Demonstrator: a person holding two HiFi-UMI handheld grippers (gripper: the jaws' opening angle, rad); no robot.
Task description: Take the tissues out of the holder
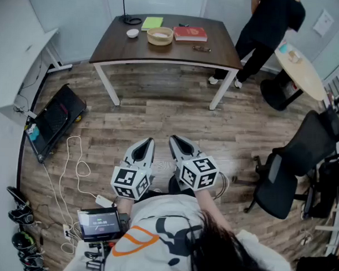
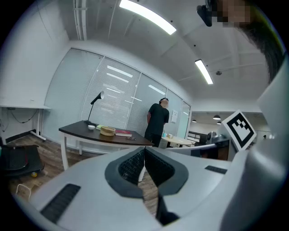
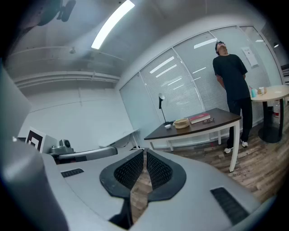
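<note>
A round bamboo holder with white tissue in it stands on the dark brown table far across the room. It also shows small in the left gripper view as the holder and in the right gripper view as the holder. My left gripper and right gripper hang side by side close to my body, above the wooden floor, well short of the table. The left gripper is shut with nothing in it. So is the right gripper, with only a thin slit between its pads.
On the table lie a red book, a green notepad, a small white bowl, glasses and a lamp base. A person in black stands at its right corner. An office chair, a black case and cables flank me.
</note>
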